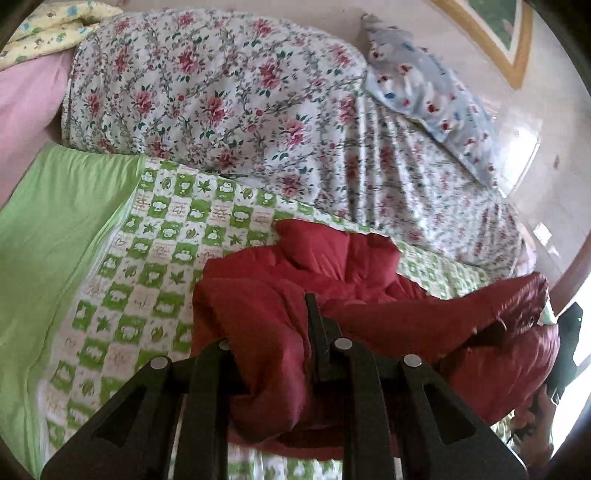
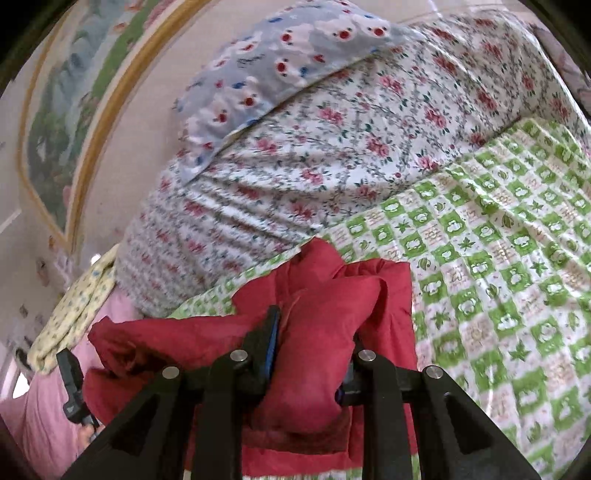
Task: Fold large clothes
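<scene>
My black left claw (image 1: 273,332) and black right claw (image 2: 314,343) were each clamped on the same plain deep-red padded garment (image 1: 266,295), low in the middle of both frames. It lay on a quilt (image 1: 162,236) checked in bright green and white with small leaf and flower motifs, edged at the left of the left view by a plain light-green sheet (image 1: 55,221). Above were a white cover (image 1: 207,92) with pink-red roses and dark green leaves, a pale blue pillow (image 1: 424,85) dotted red and blue, a yellow printed cloth (image 1: 48,29) at upper left, and a gold-framed green picture (image 2: 66,122).
</scene>
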Action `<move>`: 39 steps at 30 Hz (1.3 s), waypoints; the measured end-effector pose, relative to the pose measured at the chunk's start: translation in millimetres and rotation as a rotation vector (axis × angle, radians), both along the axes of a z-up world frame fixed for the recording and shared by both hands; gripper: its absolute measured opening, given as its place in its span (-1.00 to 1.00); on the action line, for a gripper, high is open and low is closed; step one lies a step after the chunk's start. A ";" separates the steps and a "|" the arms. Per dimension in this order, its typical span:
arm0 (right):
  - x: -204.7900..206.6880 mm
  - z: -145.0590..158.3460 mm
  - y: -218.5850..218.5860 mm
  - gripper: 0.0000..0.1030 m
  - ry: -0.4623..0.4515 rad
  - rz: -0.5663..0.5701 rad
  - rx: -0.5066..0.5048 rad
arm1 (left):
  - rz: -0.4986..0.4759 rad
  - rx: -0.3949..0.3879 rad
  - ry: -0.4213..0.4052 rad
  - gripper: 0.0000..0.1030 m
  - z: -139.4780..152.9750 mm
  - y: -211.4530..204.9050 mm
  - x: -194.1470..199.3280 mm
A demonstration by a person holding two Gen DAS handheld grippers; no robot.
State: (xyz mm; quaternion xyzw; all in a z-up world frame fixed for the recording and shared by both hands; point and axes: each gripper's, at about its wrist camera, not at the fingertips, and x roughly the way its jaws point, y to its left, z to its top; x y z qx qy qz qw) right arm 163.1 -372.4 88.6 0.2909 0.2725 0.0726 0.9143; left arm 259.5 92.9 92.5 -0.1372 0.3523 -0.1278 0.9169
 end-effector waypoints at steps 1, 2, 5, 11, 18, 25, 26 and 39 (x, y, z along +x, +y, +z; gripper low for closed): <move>7.7 -2.1 -1.5 -0.56 0.005 -0.009 0.003 | 0.004 0.000 0.007 -0.69 -2.3 -0.9 7.1; 13.8 -4.6 -3.1 -0.55 0.010 -0.014 0.006 | 0.008 -0.001 0.017 -0.69 -5.3 -1.7 15.7; 33.1 -13.6 -9.3 -0.54 0.030 -0.034 0.023 | 0.022 -0.007 0.046 -0.69 -14.1 -2.5 36.5; 71.7 -31.3 -20.7 -0.52 0.076 -0.068 0.048 | 0.067 -0.027 0.095 -0.68 -36.4 -3.4 79.6; 119.5 -60.5 -27.1 -0.49 0.125 -0.120 0.030 | 0.082 0.022 0.128 -0.63 -66.0 -19.0 130.5; 157.1 -99.9 -31.8 -0.45 0.168 -0.154 0.029 | 0.064 0.034 0.138 -0.58 -88.0 -23.9 157.1; 161.0 -102.8 -31.0 -0.45 0.171 -0.157 0.015 | 0.060 0.025 0.136 -0.56 -87.5 -22.3 155.8; 181.0 -116.3 -30.3 -0.44 0.203 -0.184 -0.015 | -0.024 0.020 -0.033 -0.25 -33.9 -20.8 57.5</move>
